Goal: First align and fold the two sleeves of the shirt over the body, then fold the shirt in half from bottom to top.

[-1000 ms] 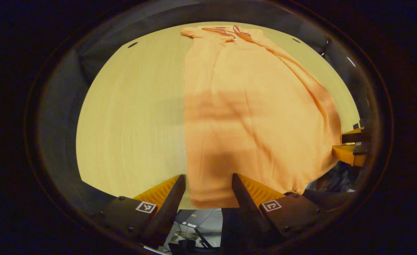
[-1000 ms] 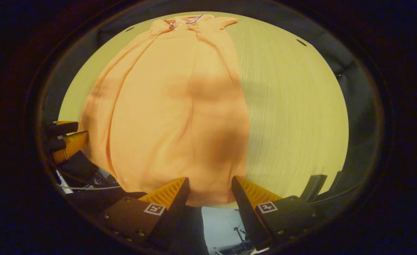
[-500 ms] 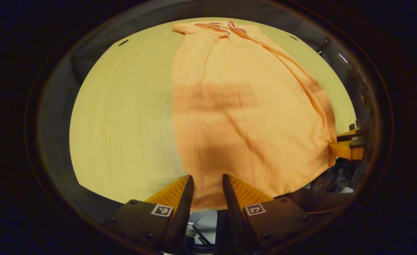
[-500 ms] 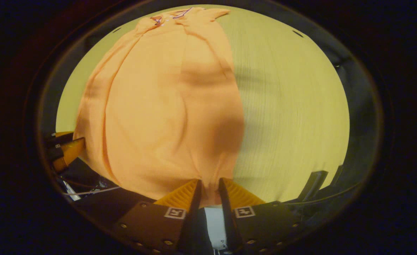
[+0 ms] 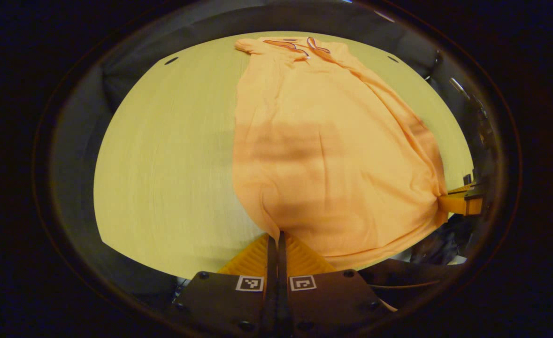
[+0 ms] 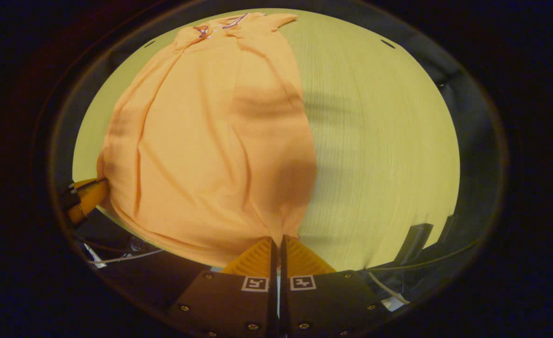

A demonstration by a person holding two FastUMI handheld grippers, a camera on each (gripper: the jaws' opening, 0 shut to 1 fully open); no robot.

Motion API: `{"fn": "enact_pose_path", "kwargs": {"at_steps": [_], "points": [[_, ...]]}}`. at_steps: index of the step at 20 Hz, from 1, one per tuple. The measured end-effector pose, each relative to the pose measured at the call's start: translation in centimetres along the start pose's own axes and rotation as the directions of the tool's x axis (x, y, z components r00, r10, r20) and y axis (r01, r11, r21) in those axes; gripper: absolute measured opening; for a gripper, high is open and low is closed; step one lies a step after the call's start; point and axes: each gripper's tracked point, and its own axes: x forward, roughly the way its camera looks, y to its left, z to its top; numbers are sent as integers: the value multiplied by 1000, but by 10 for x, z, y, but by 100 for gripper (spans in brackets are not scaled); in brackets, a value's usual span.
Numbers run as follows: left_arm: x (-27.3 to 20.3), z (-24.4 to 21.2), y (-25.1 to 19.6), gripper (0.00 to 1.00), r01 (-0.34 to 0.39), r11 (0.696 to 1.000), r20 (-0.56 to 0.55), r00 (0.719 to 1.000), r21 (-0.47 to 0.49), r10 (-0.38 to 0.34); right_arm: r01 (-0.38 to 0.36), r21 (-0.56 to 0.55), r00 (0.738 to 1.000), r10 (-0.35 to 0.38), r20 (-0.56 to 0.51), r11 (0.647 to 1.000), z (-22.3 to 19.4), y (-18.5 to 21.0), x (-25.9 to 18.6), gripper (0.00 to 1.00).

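An orange shirt (image 5: 323,141) lies lengthwise on the pale wooden table (image 5: 164,155), collar (image 5: 300,44) at the far end, both sleeves folded in over the body. My left gripper (image 5: 274,236) is shut on the hem's left corner. In the right gripper view the same shirt (image 6: 211,136) runs away from me and my right gripper (image 6: 277,238) is shut on the hem's right corner. The cloth puckers toward each pinch. Each gripper also shows at the other view's edge: the right gripper (image 5: 455,202) and the left gripper (image 6: 84,199).
The table's near edge (image 5: 173,270) runs just under the hem, with cables (image 6: 121,256) and dark gear below it. Bare wood (image 6: 380,155) lies on the outer side of the shirt in each view. A dark bracket (image 6: 410,241) stands at the table's near right corner.
Both grippers went from open around the hem to shut on its two corners. The hem has bunched toward each pinch and lifted slightly off the table's edge.
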Motion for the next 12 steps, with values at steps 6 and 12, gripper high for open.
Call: {"fn": "enact_pose_path", "kwargs": {"at_steps": [6,12], "points": [[-70,61,19,6,-5,1000,36,999,-7,5,-11,46,996,7,84,999,32,-4,-26,2],[-159,179,47,6,-22,1000,128,991,-10,23,-56,80,980,40,195,995,86,-6,-61,2]]}}
